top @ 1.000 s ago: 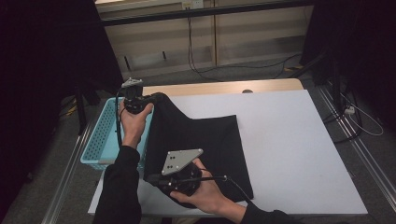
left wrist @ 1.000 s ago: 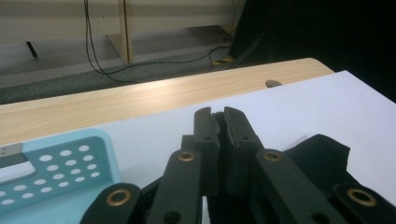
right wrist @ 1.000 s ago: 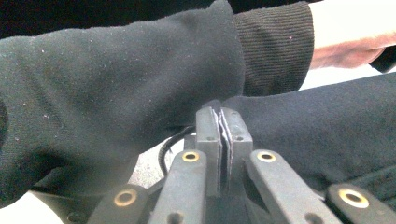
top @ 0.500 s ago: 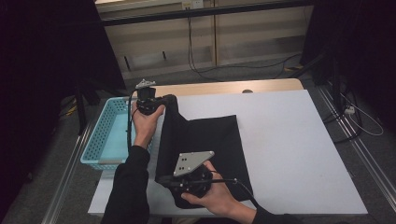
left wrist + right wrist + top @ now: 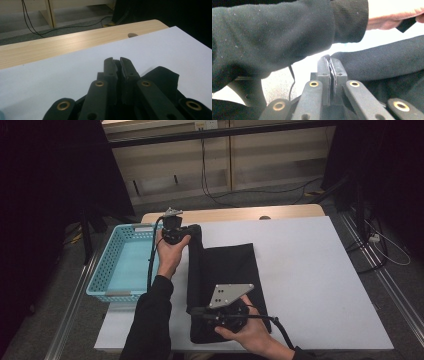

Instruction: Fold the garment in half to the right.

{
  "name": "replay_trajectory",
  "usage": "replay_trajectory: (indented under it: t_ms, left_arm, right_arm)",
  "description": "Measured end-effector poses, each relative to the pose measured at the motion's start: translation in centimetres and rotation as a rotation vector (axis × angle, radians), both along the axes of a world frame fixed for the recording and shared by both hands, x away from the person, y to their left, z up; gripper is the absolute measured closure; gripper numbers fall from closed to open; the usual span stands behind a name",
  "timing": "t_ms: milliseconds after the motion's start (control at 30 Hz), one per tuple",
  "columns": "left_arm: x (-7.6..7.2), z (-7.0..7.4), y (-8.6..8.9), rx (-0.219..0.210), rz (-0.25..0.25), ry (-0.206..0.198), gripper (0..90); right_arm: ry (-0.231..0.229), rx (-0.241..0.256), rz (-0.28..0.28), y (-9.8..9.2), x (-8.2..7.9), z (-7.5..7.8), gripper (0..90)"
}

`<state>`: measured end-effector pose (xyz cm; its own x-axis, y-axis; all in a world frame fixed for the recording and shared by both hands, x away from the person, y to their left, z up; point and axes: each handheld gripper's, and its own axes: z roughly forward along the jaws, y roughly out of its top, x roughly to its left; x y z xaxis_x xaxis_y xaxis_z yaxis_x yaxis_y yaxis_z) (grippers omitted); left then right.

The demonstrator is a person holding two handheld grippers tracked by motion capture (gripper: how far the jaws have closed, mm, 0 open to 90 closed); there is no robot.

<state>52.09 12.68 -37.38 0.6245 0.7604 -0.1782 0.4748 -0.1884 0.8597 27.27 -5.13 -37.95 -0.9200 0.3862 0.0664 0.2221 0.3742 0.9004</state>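
Left gripper (image 5: pixel 186 234) carried far cloth (image 5: pixel 227 275) edge rightward since earlier; right gripper (image 5: pixel 200 314) near edge. Both clamped shut on fabric. Risk: uneven pull skews fold.

I saw matt black cloth (image 5: pixel 227 270), a perforated blue plastic basket (image 5: pixel 120 265), smooth white table sheet (image 5: pixel 310 270) over pale wood grain (image 5: pixel 235 214).

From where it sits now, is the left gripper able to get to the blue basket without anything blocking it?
Probably yes. The left gripper sits right beside the blue basket, nothing lying between them, but its jaws are shut on the black cloth.
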Motion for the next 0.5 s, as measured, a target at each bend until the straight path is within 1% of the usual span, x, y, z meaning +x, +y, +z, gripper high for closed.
replay_trajectory:
  t_ms: [33, 67, 100, 133, 167, 200, 233, 267, 300, 400, 467, 500]
  left_arm:
    - [0.3, -0.3, -0.4, 0.007, -0.004, 0.007, 84.7]
    - [0.3, -0.3, -0.4, 0.007, -0.004, 0.007, 84.7]
    - [0.5, -0.6, -1.0, 0.015, -0.008, 0.012, 84.7]
    - [0.5, -0.6, -1.0, 0.015, -0.008, 0.012, 84.7]
    - [0.6, -0.8, -1.5, 0.021, -0.017, 0.014, 84.7]
    - [0.6, -0.8, -1.5, 0.021, -0.017, 0.014, 84.7]
    - [0.7, -0.9, -2.1, 0.021, -0.024, 0.011, 84.7]
    - [0.7, -0.9, -2.1, 0.021, -0.024, 0.011, 84.7]
    - [0.7, -1.1, -2.6, 0.016, -0.029, 0.016, 84.7]
    - [0.7, -1.4, -3.1, 0.001, -0.038, 0.026, 84.7]
    - [0.7, -1.7, -3.4, 0.003, -0.044, 0.029, 84.7]
    - [0.6, -1.8, -3.5, -0.007, -0.043, 0.033, 84.7]
  right_arm:
    - [0.006, 0.0, -0.003, -0.3, 0.0, -0.1, 88.3]
    - [0.006, 0.0, -0.003, -0.3, 0.0, -0.1, 88.3]
    - [0.013, -0.011, -0.008, -0.7, 0.1, -0.4, 88.3]
    - [0.013, -0.011, -0.008, -0.7, 0.1, -0.4, 88.3]
    - [0.022, -0.015, -0.017, -1.2, 0.2, -0.7, 88.3]
    - [0.024, -0.015, -0.021, -1.4, 0.2, -0.8, 88.3]
    - [0.026, -0.015, -0.027, -1.6, 0.2, -0.9, 88.3]
    - [0.026, -0.015, -0.027, -1.6, 0.2, -0.9, 88.3]
    - [0.034, -0.018, -0.035, -2.0, 0.1, -1.2, 88.3]
    - [0.034, -0.02, -0.042, -2.4, 0.0, -1.4, 88.2]
    - [0.035, -0.019, -0.048, -2.6, -0.1, -1.4, 88.2]
    - [0.036, -0.019, -0.051, -2.8, -0.2, -1.5, 88.1]
